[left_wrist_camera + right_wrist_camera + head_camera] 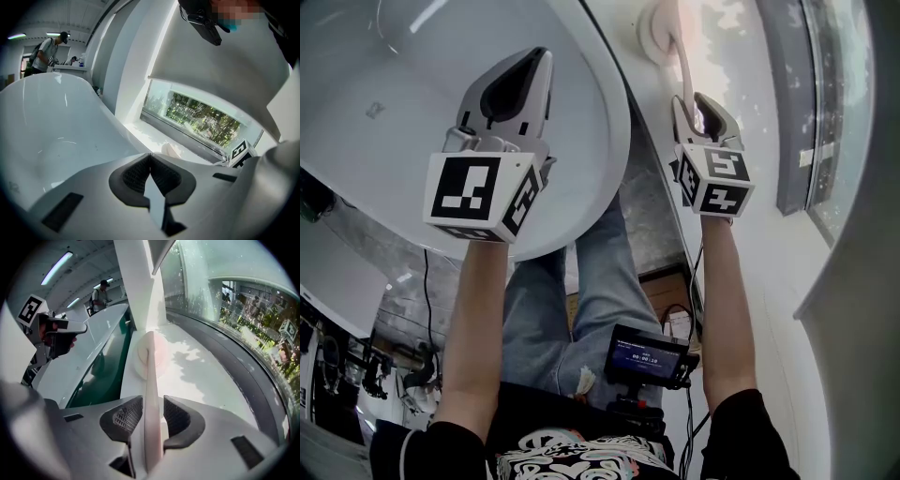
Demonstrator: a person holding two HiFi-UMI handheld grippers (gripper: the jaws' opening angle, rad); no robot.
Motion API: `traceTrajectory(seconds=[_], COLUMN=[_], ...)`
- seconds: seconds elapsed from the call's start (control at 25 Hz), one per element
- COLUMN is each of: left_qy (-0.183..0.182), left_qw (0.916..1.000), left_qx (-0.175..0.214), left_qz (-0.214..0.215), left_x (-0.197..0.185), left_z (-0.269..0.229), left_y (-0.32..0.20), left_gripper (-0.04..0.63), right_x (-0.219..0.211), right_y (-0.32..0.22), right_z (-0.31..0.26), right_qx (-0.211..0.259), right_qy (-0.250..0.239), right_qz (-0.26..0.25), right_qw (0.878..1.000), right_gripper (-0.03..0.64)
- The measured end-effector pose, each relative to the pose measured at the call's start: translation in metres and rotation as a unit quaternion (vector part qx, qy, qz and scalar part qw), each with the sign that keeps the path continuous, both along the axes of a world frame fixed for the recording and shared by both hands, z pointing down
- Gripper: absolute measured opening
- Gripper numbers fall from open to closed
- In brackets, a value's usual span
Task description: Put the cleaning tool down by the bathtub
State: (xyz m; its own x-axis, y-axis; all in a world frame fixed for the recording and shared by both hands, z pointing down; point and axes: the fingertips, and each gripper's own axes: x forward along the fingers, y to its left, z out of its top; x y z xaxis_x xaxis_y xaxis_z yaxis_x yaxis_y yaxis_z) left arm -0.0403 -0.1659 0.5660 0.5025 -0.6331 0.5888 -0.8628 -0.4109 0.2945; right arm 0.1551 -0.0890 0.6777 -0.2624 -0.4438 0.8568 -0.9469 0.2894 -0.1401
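Cleaning tool (150,380): one, its round head on the white ledge (201,371) beside the single bathtub (403,66), its handle between the spread fingers of your right gripper (151,400), seemingly unpinched. Your left gripper (150,157) has its fingers pressed together, empty. One window (201,117) runs along the ledge

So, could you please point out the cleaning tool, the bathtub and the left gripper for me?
cleaning tool (150,394): right gripper view, on its handle, below the round head.
bathtub (602,131): head view, on its rim.
left gripper (150,155): left gripper view, where its closed fingertips meet.
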Motion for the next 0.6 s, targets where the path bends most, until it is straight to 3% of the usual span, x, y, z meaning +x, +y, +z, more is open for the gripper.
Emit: traceTrajectory(seconds=[0.36, 0.48, 0.6], left_qy=[0.012, 0.012, 0.010], left_qw=[0.9999, 0.9999, 0.9999], left_qx=[0.005, 0.009, 0.012], left_qz=[-0.002, -0.004, 0.000], left_x=[-0.004, -0.003, -0.002], left_z=[-0.012, -0.014, -0.015], left_y=[0.010, 0.012, 0.014], left_gripper=[0.017, 0.017, 0.017], right_x=[0.004, 0.007, 0.008], right_y=[0.001, 0.003, 0.005], right_z=[-0.027, -0.032, -0.033], right_qx=[0.045, 0.057, 0.058], right_qy=[0.009, 0.005, 0.003], right_qz=[0.031, 0.032, 0.033], right_qw=[0.998, 0.998, 0.998], right_gripper=[0.132, 0.052, 0.028])
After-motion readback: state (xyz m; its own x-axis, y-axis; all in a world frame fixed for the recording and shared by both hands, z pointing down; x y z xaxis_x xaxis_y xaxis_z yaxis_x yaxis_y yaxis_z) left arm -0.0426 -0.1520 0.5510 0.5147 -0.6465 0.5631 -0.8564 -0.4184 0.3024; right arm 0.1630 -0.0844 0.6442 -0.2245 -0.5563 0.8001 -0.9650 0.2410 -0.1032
